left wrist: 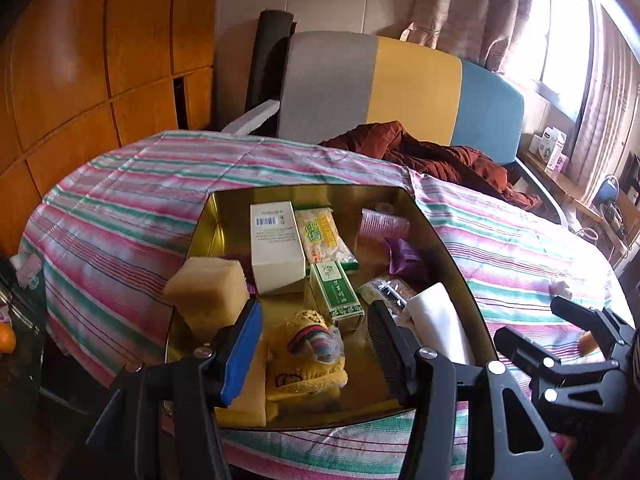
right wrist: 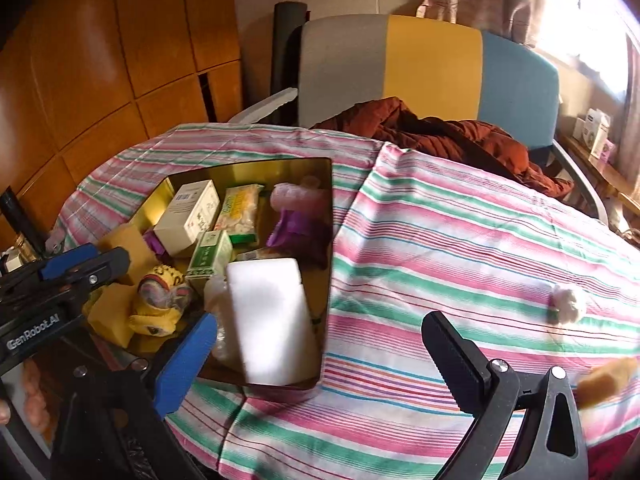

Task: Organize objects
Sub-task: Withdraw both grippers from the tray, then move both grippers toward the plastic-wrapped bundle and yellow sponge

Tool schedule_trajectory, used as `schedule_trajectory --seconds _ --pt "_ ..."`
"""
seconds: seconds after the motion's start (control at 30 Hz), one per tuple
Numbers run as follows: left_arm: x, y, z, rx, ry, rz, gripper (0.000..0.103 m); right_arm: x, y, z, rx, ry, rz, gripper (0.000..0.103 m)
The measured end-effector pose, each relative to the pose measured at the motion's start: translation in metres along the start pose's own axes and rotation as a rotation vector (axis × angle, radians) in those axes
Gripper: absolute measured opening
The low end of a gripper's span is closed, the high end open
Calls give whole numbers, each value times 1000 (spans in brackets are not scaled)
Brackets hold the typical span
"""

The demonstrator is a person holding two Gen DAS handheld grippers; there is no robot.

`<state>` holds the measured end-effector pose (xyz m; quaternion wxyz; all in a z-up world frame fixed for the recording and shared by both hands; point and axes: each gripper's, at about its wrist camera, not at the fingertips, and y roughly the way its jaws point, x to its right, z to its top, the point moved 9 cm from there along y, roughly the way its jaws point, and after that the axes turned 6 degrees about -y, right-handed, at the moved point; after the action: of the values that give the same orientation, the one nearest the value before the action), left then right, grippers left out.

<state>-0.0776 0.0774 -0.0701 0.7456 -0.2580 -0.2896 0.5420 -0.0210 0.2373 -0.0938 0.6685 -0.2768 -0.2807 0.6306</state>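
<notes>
**Both grippers empty over a nearly packed tin**

I have the left hand-held gripper (left wrist: 316,340) hovering above the near end of the gold tin (left wrist: 448,248), jaws spread and pinching nothing. The right hand-held gripper (right wrist: 320,356) hangs just right of the tin, over the striped tabletop (right wrist: 440,240), also spread and empty.

I read the tin as the collecting point, which is why everything is crowded there: a white box (left wrist: 276,248), a green box (left wrist: 336,292), a snack packet (left wrist: 324,236), a purple wrapper (left wrist: 404,256), yellow sponges (left wrist: 208,292), a yellow knitted toy (left wrist: 312,344) and a white block (right wrist: 268,320) leaning at the right wall.

Still outside, at the right: a small white wad (right wrist: 568,304) and a blurred tan piece (right wrist: 608,380), probably next.
</notes>
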Motion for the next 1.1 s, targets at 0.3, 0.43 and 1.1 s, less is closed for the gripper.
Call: schedule_trajectory --seconds 0.3,0.43,1.1 --pt "17 -6 3 13 50 -16 55 31 -4 -5 -2 60 -40 103" --pt "25 -9 4 24 78 -26 55 44 -3 -13 -20 82 -54 103" --pt "66 -5 -4 -8 156 -107 55 177 -17 -48 -124 276 -218 103"
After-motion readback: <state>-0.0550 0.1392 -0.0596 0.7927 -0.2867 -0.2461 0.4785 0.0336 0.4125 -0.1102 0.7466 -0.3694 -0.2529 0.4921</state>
